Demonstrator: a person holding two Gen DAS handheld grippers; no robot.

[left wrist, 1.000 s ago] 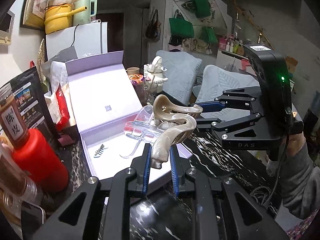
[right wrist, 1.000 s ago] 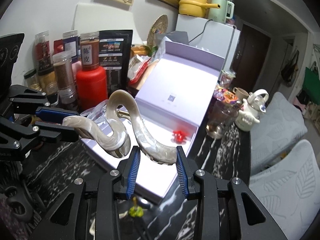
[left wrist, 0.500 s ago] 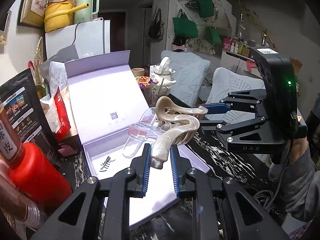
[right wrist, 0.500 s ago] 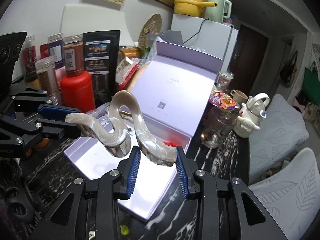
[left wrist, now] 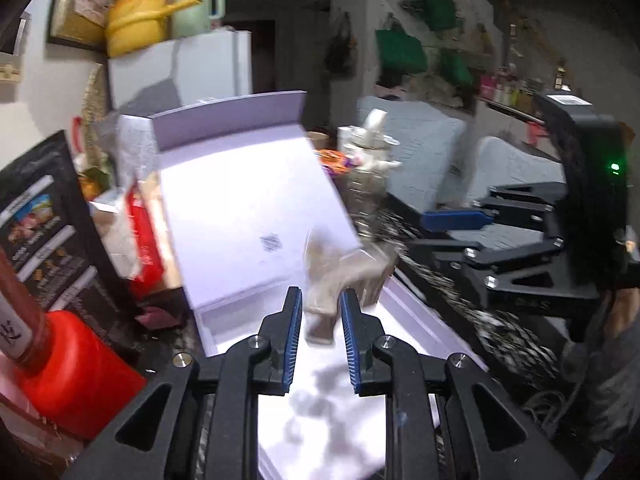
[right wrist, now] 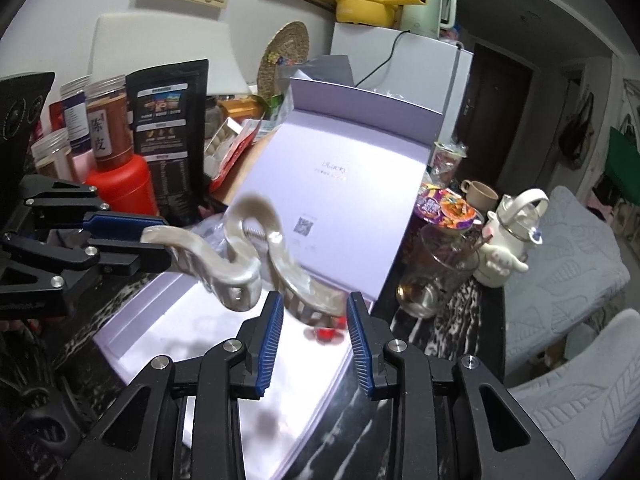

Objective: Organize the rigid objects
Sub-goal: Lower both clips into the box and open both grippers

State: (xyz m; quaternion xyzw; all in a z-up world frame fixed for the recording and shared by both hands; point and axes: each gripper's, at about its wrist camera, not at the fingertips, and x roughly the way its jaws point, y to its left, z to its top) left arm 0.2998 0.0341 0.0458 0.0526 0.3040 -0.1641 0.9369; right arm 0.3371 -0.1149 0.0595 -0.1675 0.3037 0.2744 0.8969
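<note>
Now both claws grip one pearly hair clip (right wrist: 256, 256) above the open lilac box (right wrist: 360, 208): left claw (left wrist: 320, 334) clamped, though blurred; right claw (right wrist: 314, 320) closing on it.

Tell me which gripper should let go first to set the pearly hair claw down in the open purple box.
Probably right. The right gripper pinches only the hair claw tip, jaws closing, low over the box floor. The left gripper clamps the other arm, so it can likely lower it alone.

- I see a black marble-patterned countertop (right wrist: 436, 320).
- On it sits an open lilac box (right wrist: 352, 200).
- Beside that: a glass jar (right wrist: 436, 276), a red canister (right wrist: 124, 188), a white teapot (right wrist: 508, 240).
</note>
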